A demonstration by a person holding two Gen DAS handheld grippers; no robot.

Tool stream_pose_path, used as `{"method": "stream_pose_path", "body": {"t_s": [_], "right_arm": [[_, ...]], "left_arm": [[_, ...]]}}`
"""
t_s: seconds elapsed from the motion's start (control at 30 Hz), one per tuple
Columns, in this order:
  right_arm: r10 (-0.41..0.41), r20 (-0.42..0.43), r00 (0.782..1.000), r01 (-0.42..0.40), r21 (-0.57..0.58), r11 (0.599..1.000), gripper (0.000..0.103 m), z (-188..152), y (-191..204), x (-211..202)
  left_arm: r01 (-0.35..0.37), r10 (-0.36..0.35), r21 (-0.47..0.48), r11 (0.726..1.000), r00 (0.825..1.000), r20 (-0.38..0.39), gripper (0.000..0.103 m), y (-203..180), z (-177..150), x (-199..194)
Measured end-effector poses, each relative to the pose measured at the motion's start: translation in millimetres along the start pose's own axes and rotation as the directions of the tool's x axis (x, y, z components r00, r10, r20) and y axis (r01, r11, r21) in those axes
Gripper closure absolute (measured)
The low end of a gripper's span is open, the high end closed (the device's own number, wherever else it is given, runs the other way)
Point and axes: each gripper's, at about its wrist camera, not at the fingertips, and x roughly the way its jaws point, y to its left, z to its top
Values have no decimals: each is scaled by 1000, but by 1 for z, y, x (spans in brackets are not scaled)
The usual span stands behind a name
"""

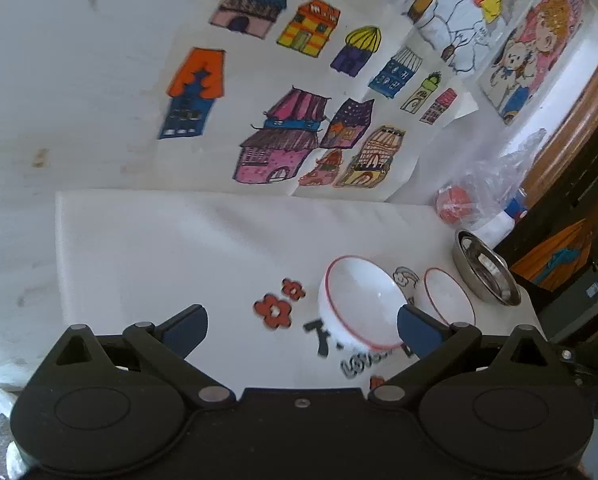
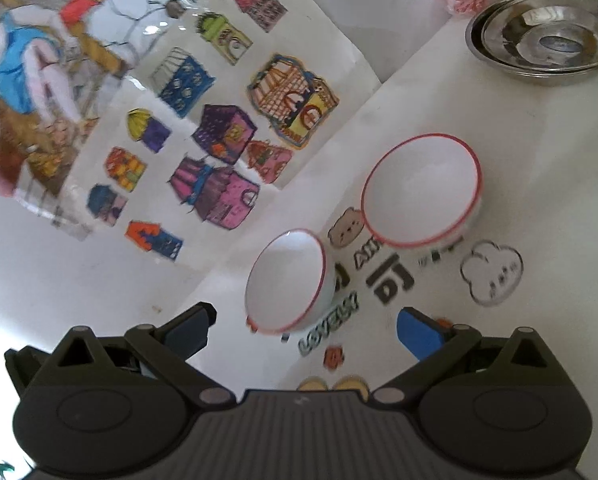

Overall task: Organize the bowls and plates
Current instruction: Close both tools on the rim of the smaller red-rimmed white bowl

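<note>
Two bowls: white with a red rim, both upright on the white printed cloth (image 2: 531,184), standing apart from each other.
Small bowl (image 2: 287,280): just ahead of the right tongs (image 2: 305,330), between the lines of their two fingers but beyond the tips, untouched.
Large bowl (image 2: 421,190): farther out from the right tongs, ahead and to the right of the small bowl.
Right tongs: spread wide, nothing between the blue pads (image 2: 417,336).
Left tongs (image 1: 303,330): spread wide, holding nothing.
Bowl by left tongs (image 1: 361,306): just ahead and towards the right finger, whose pad (image 1: 417,332) overlaps its rim in this view; contact cannot be told.
Second bowl (image 1: 449,296): in the left wrist view, beyond the right finger, seen nearly edge-on.
Steel dishes (image 2: 547,40): nested pans, far ahead and right of the right tongs, on the cloth's far part.
Drawings (image 1: 299,92): coloured house pictures on paper, well ahead of both tongs.
Plastic bag (image 1: 483,188): clear, holding something red, beyond the steel dishes.
</note>
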Motion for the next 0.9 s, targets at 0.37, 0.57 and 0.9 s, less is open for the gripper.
{"method": "stream_pose_path", "body": {"t_s": [0.37,0.57,0.9], "right_arm": [[0,-17,1000,2,98,995,15,12,-16,32],[-17,-19,1000,18,83,996,28,14,-12,40],[-59,-19,998,60,50,997,65,17,-8,45]], "left_arm": [[3,-2,42,999,999,-32,2,-5,10,46],[33,-31,57,998,999,-36,6,-7,9,53],[46,-43,75,996,998,-52,16,-12,4,59]]}}
